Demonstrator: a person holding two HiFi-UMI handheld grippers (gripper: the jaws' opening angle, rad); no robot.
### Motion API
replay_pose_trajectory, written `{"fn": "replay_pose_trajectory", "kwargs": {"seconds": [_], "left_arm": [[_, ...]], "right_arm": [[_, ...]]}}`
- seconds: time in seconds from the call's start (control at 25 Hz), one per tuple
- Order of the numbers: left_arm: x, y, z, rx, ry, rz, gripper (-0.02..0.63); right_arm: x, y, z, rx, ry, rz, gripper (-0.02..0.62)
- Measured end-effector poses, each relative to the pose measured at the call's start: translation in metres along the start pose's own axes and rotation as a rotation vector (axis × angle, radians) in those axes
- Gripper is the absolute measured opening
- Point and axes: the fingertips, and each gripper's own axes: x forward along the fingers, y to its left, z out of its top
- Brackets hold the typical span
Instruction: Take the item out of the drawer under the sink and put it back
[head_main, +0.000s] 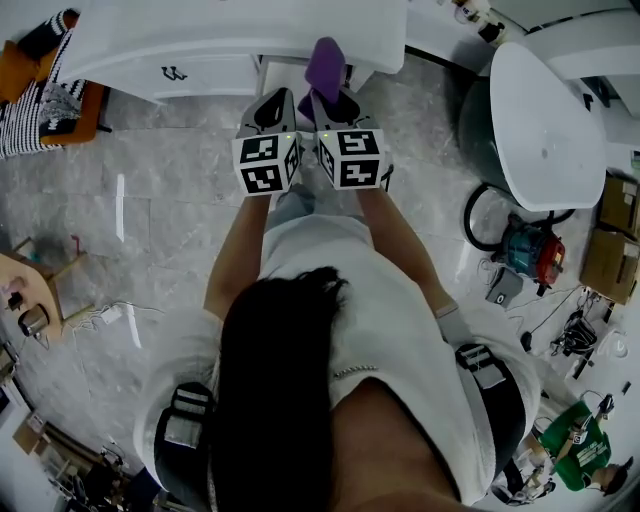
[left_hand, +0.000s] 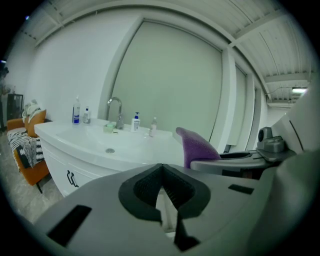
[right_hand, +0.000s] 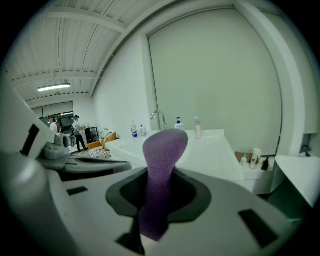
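Observation:
A soft purple item (head_main: 325, 65) stands upright between the jaws of my right gripper (head_main: 326, 100), which is shut on it in front of the white sink cabinet (head_main: 200, 45). In the right gripper view the purple item (right_hand: 161, 160) rises well above the right gripper (right_hand: 157, 177). Below it in the head view a drawer (head_main: 285, 75) looks pulled out; its inside is hidden. My left gripper (head_main: 272, 112) is held close beside the right one, level with it, shut and empty. Its own view shows the left gripper (left_hand: 161, 169) with jaws together, and the purple item (left_hand: 197, 147) to the right.
A faucet (left_hand: 116, 107) and several bottles (left_hand: 76, 111) stand on the sink top (left_hand: 110, 145). To the right are a white bathtub (head_main: 545, 120), a small machine with a hose (head_main: 530, 250) and cardboard boxes (head_main: 610, 260). An orange chair (head_main: 50, 90) is at the left.

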Motion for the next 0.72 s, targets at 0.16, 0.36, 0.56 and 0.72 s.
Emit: {"fn": "replay_pose_trajectory", "kwargs": {"seconds": [0.16,0.36,0.56,0.72], "left_arm": [[-0.004,0.001,-0.005,-0.011,-0.001,-0.008,0.003],[-0.009,0.002,-0.013,-0.018,0.007,-0.002,0.003],[-0.011,0.004,-0.013,-0.028,-0.003,-0.010,0.003],[-0.013,0.008,-0.011,-0.025,-0.007,-0.007,0.003]], "right_arm": [[-0.003,0.004,-0.004,-0.027,0.010,-0.003,0.103],[-0.007,0.004,-0.010,-0.030,0.018,-0.005,0.103],[-0.006,0.008,-0.010,-0.024,0.016,-0.002,0.103],[-0.006,0.011,-0.008,-0.025,0.012,-0.002,0.103]]}}
